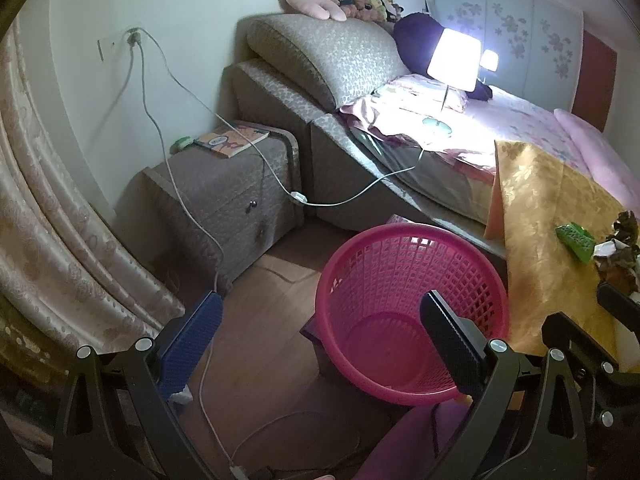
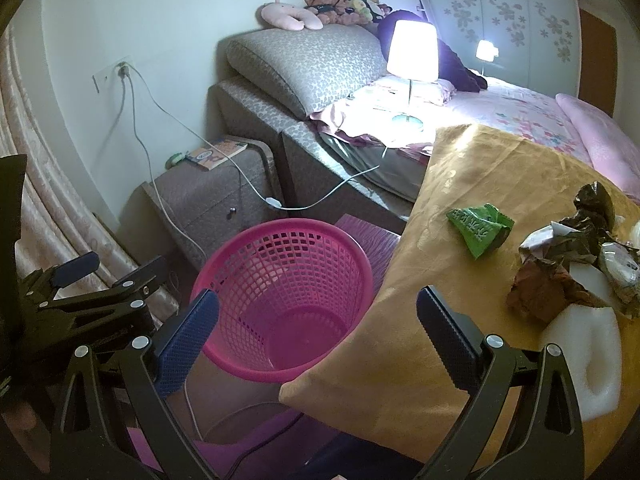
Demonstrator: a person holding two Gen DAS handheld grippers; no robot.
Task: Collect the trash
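Gold-clothed table (image 2: 460, 200) (bedside, lamp (image 2: 412, 50) lit) stands beside pink basket (image 2: 288, 292).

This is a bedroom in a home. Ahead of the claw stands a bed (image 2: 520, 112) with pink floral bedding, a padded headboard (image 2: 304, 64) topped with plush toys (image 2: 320, 10), and a lit lamp (image 2: 412, 52). Further left sits a nightstand (image 2: 216, 196) with a book (image 2: 216, 152), under a wall socket (image 2: 122, 70). A curtain (image 1: 52, 208) hangs at far left; a flowered wardrobe (image 2: 500, 20) stands beyond the bed.
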